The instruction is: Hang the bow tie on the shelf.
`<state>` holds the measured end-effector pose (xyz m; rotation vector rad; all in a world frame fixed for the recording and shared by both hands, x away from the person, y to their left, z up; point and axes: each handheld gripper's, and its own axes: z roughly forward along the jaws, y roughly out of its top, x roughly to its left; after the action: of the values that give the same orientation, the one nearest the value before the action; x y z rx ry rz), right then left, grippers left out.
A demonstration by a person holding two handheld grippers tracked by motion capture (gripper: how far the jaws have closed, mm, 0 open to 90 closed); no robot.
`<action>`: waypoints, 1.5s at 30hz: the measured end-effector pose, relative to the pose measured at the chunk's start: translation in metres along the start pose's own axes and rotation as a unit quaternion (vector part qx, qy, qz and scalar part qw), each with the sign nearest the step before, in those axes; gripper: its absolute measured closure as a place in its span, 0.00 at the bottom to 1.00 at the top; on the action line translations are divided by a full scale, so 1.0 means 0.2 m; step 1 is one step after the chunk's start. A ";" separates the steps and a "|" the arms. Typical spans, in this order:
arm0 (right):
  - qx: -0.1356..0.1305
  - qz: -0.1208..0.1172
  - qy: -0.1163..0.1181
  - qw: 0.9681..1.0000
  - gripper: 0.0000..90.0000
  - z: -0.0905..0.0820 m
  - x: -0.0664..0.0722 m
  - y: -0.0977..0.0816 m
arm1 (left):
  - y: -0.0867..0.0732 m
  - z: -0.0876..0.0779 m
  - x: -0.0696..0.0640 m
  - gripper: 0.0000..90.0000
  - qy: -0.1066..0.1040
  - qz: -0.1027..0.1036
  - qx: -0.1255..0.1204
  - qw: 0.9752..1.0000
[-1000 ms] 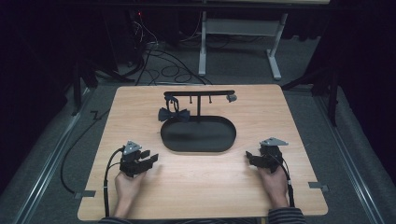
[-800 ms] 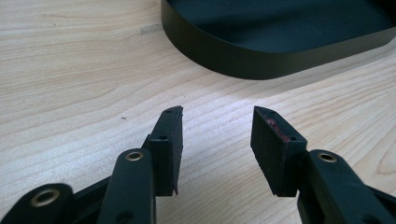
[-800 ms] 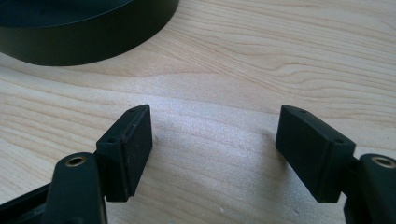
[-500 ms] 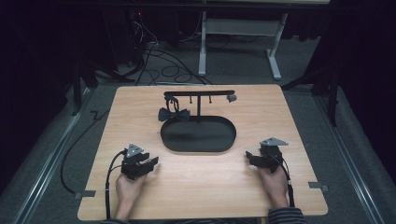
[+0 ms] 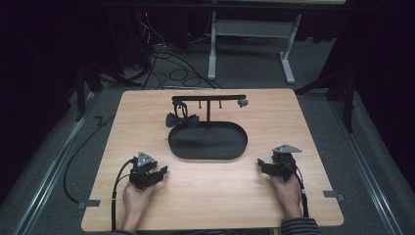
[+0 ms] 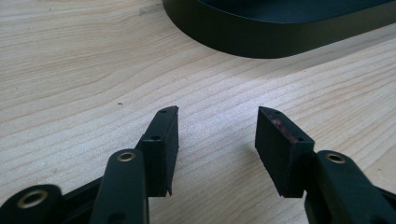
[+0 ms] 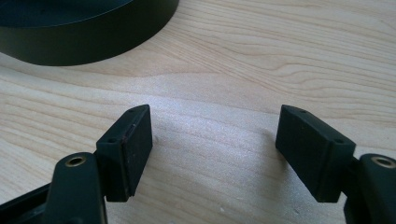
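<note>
My left gripper (image 5: pixel 162 172) rests low over the wooden table at the front left, held in a hand. Its jaws have just been opening, and the left gripper (image 6: pixel 217 119) now stands open with bare wood between its pads. My right gripper (image 5: pixel 261 165) sits at the front right, and the right gripper (image 7: pixel 215 119) stands wide open on nothing. A black oval tray (image 5: pixel 208 155) lies mid-table between them; its wall (image 6: pixel 261 39) (image 7: pixel 93 42) is just ahead of each gripper. Behind the tray stands a black T-shaped rack (image 5: pixel 209 98) with a dark bow tie (image 5: pixel 182 120) hanging from its left side.
A small grey piece (image 5: pixel 242 103) hangs at the rack's right end. Cables trail from both grippers off the table's front edge. Beyond the table's far edge are a white desk frame (image 5: pixel 213 44) and floor cables (image 5: pixel 166 58).
The left gripper has shifted only a little at the front left. The right gripper, tray and rack stand as before.
</note>
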<state>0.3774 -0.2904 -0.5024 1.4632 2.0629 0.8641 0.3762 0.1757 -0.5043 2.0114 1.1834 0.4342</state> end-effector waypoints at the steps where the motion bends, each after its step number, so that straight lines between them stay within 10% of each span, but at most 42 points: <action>1: 0.000 0.000 0.000 1.000 0.32 0.00 0.00 0.00 | 0.00 0.00 -0.01 0.54 0.003 0.006 0.000 1.000; 45: 0.000 -0.003 0.004 1.000 0.32 0.00 0.00 0.00 | -0.02 0.01 -0.05 0.37 0.013 0.029 -0.001 1.000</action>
<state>0.3765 -0.2903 -0.5025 1.4555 2.0719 0.8690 0.3702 0.1665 -0.5076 2.0477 1.1427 0.4900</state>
